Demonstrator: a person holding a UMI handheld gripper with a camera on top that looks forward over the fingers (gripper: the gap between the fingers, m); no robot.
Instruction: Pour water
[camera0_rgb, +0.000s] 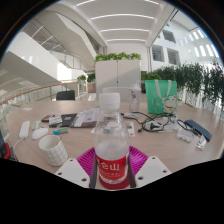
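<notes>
You stand in an open office atrium. Beyond the fingers lies a cluttered table, then white cabinets, plants and curved balconies.

Bright even daylight, ceiling strip lights, strong fisheye bending at edges, soft shadows

Claw: two pale fingers, pink pads on inner faces.
</notes>
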